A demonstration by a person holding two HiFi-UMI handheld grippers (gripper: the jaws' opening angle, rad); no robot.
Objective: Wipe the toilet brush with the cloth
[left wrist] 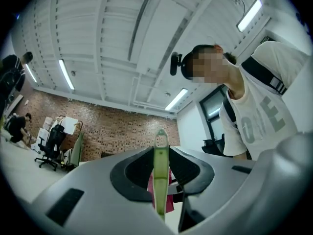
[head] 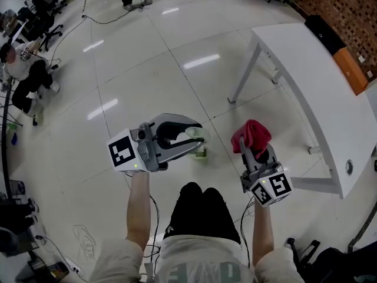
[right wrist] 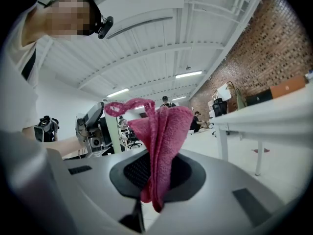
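Two things are held apart above the floor, the toilet brush clamped in the left gripper, the cloth clamped in the right gripper; wiping is judged not yet begun

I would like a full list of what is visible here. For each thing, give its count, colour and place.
brush: one, pale green, between the left gripper's jaws
cloth: one, pink-red, bunched between the right gripper's jaws
table: one, white, right side of the floor
box: one, orange, beyond the table by the brick wall
chairs: several, black, far upper left
cable: one, dark, on the floor at the top
other person: one, white top, far left
left gripper: one, grey, shut on the brush
right gripper: one, grey, shut on the cloth
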